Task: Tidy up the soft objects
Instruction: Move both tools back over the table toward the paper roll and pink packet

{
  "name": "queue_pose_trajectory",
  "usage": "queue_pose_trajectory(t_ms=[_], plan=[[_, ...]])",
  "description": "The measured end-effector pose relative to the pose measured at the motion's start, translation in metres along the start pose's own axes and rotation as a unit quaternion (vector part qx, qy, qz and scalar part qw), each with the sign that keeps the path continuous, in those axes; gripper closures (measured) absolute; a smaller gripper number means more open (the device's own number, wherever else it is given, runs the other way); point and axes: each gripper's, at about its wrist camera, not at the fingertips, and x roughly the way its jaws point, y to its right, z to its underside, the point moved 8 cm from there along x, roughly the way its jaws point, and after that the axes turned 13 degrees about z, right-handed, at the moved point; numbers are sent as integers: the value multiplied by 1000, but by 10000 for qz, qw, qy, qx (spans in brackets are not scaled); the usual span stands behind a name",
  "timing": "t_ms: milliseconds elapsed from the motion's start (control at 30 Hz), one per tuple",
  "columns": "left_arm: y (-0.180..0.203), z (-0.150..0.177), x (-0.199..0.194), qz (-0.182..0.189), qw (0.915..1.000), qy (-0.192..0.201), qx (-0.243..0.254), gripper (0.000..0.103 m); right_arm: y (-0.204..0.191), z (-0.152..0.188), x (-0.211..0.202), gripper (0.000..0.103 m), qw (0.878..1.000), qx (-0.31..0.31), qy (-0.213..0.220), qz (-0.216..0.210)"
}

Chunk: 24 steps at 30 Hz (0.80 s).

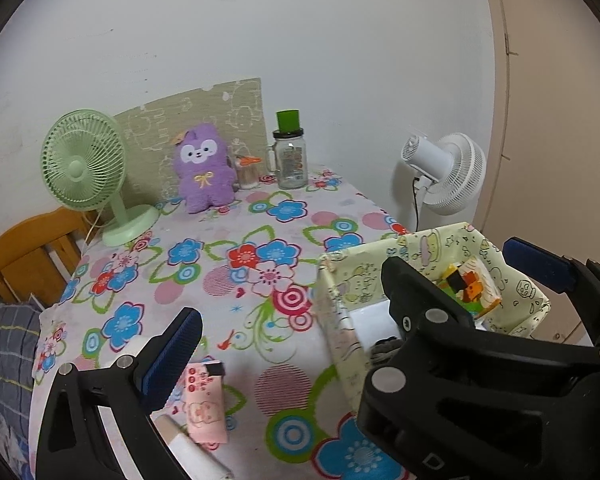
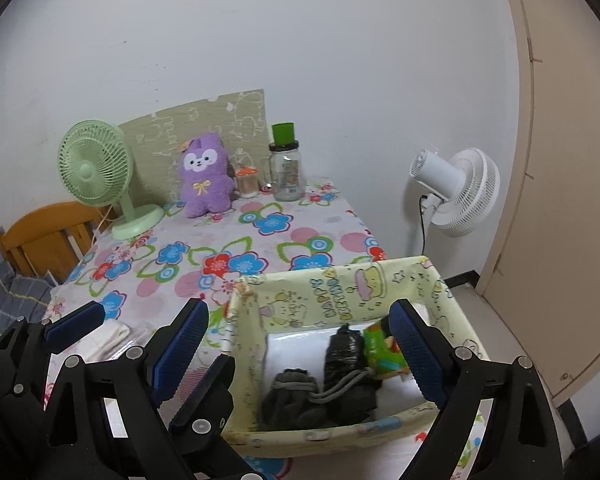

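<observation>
A pale yellow cartoon-print fabric basket stands at the table's near right corner. In it lie a black drawstring pouch, grey knitted pieces and a green snack packet. My right gripper hangs open over the basket with nothing between its fingers. My left gripper is open and empty just left of the basket; its right finger is hidden behind the right gripper. Below it lie a pink printed packet and a white folded cloth. A purple plush toy sits upright at the table's back.
On the flowered tablecloth stand a green desk fan at back left, a glass jar with a green cap and a small orange-lidded jar. A white fan stands off the right edge. A wooden chair is at left.
</observation>
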Motion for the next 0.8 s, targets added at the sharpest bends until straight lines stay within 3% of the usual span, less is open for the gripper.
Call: queue_pose_trajectory(t_ms=[800], plan=[[-66, 30, -38, -347, 9990, 96, -278, 0, -79, 16, -25, 9, 9990, -287, 56, -334]])
